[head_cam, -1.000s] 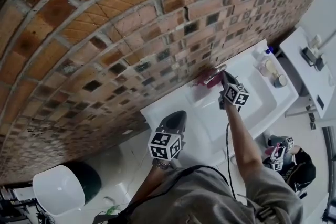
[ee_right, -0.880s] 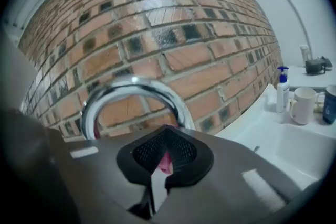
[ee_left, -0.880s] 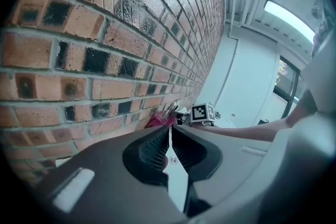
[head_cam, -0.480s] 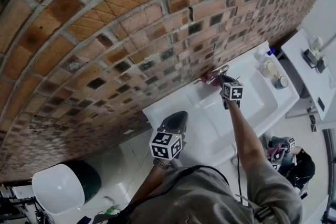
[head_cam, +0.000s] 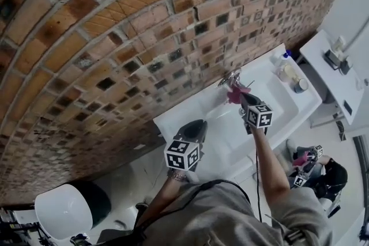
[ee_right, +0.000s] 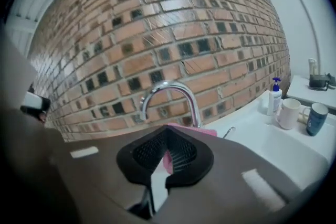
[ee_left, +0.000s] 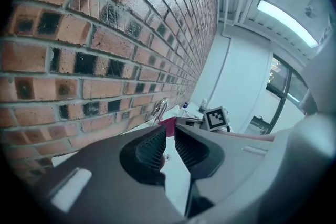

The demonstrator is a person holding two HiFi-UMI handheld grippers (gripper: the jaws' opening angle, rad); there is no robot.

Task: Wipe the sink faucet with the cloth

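Two grippers in play: right gripper (ee_right: 167, 147) was clamped on the pink cloth (ee_right: 164, 161). A fold was pinched between the pads and the rest bunched ahead of the tips, likely so loose cloth met metal first. Cloth sat low beside the faucet (ee_right: 193, 107), near the riser's foot; contact could not be told. Left gripper (ee_left: 170, 136) hung over the left end of the sink (head_cam: 225, 141), close to the brick wall (ee_right: 157, 34). Its jaws were opening from a narrow gap with nothing between them, probably parked clear of the wiping. Wiping looked underway; how much was done could not be judged.
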